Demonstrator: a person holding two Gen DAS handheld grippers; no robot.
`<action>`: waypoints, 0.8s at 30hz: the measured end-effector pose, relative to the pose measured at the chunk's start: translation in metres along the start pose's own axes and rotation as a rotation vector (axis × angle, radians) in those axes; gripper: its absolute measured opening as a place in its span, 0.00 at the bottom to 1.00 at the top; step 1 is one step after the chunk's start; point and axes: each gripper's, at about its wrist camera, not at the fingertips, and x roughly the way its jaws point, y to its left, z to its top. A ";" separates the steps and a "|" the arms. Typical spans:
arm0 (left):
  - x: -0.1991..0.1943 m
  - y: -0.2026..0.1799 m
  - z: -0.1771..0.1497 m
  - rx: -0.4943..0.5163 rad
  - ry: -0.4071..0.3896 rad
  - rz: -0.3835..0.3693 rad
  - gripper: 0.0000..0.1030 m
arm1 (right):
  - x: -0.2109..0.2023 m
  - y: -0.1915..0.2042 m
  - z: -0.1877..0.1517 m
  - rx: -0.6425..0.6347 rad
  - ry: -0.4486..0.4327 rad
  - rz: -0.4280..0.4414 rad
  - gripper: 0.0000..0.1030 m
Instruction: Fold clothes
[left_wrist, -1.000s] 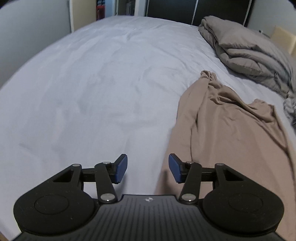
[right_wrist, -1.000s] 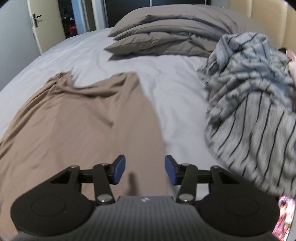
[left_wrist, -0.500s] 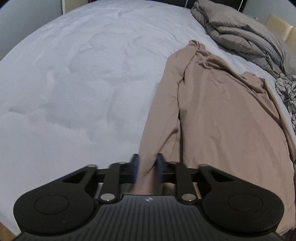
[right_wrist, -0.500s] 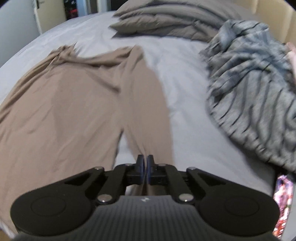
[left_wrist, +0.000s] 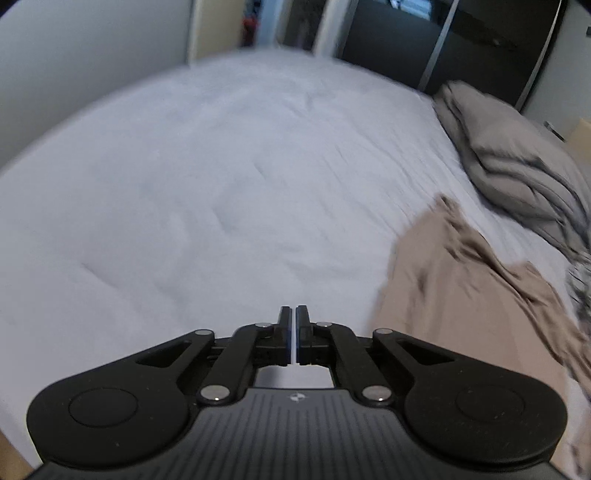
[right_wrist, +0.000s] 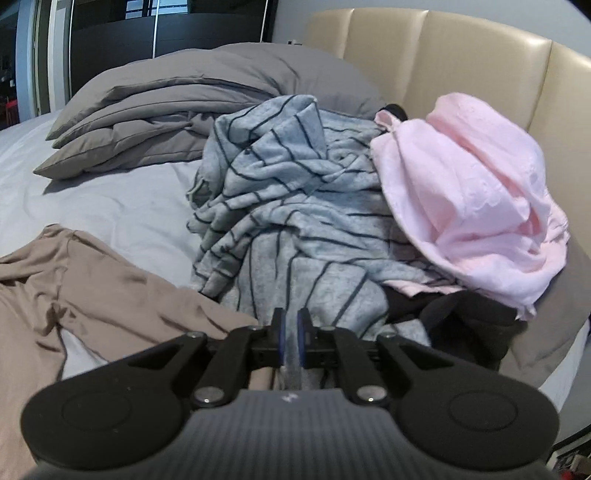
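The left gripper (left_wrist: 294, 334) is clenched, its two blue pads pressed nearly flat together with only a sliver of pale sheet showing between them, and no cloth in them. It hangs over the bare white sheet of the bed (left_wrist: 221, 184) near the bed's front edge. Off to its right the tan garment (left_wrist: 461, 295) lies rumpled on the sheet (blurred in this view), reaching back toward the folded grey duvet (left_wrist: 517, 162) at the far right corner.

The right gripper (right_wrist: 290, 341) has its pads drawn close, and a strip of grey fabric sits in the narrow gap between them; I cannot tell whether the pads pinch it or whether it merely lies behind. Just beyond the fingers (right_wrist: 277, 332) the grey striped garment (right_wrist: 277, 206) is heaped in a loose mound toward the headboard end of the bed. The tan garment (right_wrist: 92, 291) spreads flat to the left of the gripper, its near edge touching the striped heap. A pink garment (right_wrist: 472, 195) lies crumpled on top of the pile at the right, against the padded cream headboard (right_wrist: 443, 51), with some dark clothing (right_wrist: 461, 317) beneath it. The duvet (right_wrist: 166, 99) sits behind, at the bed's far left.
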 end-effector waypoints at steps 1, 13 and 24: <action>0.002 -0.004 -0.002 0.022 0.015 -0.010 0.02 | -0.004 0.005 -0.001 -0.015 -0.012 0.014 0.27; 0.030 -0.043 -0.039 0.187 0.162 -0.072 0.21 | -0.029 0.075 -0.025 -0.251 -0.037 0.217 0.50; 0.015 -0.025 0.011 0.151 -0.002 0.046 0.00 | -0.024 0.091 -0.037 -0.295 -0.004 0.262 0.50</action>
